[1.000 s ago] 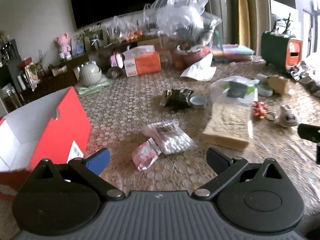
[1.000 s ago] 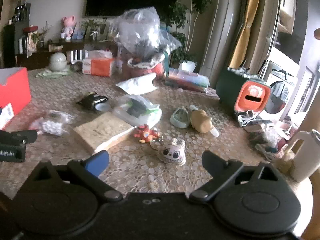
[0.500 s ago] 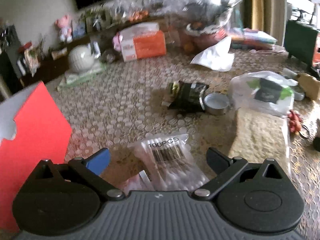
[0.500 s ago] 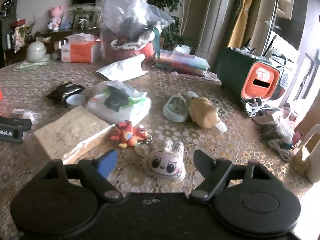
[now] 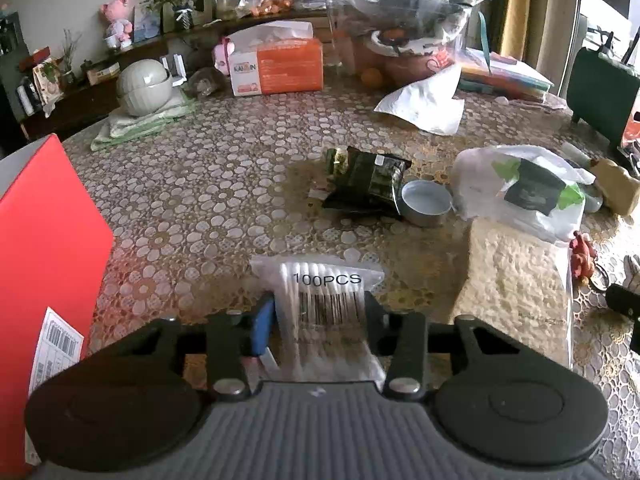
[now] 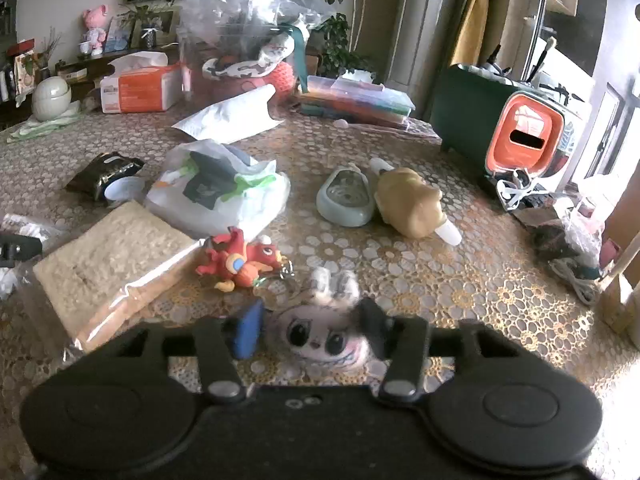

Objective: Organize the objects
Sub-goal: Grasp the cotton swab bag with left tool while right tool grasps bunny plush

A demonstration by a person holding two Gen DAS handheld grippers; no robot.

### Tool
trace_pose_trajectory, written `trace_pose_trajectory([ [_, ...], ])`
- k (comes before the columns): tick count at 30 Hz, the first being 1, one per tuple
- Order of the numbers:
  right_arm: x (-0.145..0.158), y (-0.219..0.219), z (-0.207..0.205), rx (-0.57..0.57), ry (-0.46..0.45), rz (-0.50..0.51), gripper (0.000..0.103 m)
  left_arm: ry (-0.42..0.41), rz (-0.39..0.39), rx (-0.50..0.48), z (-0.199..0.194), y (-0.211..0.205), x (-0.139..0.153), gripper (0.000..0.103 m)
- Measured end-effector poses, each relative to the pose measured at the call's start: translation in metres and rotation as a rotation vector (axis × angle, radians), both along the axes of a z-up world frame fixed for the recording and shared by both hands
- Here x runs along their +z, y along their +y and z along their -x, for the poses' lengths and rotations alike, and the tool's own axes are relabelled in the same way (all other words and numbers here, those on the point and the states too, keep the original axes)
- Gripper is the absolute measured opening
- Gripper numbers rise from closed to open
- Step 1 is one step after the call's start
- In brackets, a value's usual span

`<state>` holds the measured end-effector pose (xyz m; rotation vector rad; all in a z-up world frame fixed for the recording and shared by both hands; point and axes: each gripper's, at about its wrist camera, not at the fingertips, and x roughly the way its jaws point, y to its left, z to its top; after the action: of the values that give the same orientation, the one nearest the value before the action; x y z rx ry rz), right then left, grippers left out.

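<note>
Your left gripper (image 5: 318, 312) has just been closing, and its fingers now press both sides of the cotton-swab bag (image 5: 320, 300) at lower centre of the frame, its long axis running away from you up the frame. Your right gripper (image 6: 310, 326) has also been closing; its fingers flank the bunny-face plush (image 6: 320, 332), ears pointing up-frame, though blur hides whether they touch it.
</note>
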<state>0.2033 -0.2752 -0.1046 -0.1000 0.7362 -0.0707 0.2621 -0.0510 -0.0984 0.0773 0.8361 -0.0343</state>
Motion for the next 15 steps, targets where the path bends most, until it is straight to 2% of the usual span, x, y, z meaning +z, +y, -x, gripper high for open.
trace_pose_trajectory([
  [1,0.000,0.000,0.001,-0.001,-0.001,0.005,0.047,-0.006,-0.008,-0.001,0.001,-0.001,0.001,0.036],
  [4,0.003,0.002,0.003,-0.001,-0.006,0.019,0.046,-0.028,-0.045,0.007,0.005,-0.002,0.006,0.035],
  [15,0.050,0.024,0.035,0.045,-0.071,0.047,0.046,-0.090,-0.007,0.007,0.042,0.015,0.049,0.035],
])
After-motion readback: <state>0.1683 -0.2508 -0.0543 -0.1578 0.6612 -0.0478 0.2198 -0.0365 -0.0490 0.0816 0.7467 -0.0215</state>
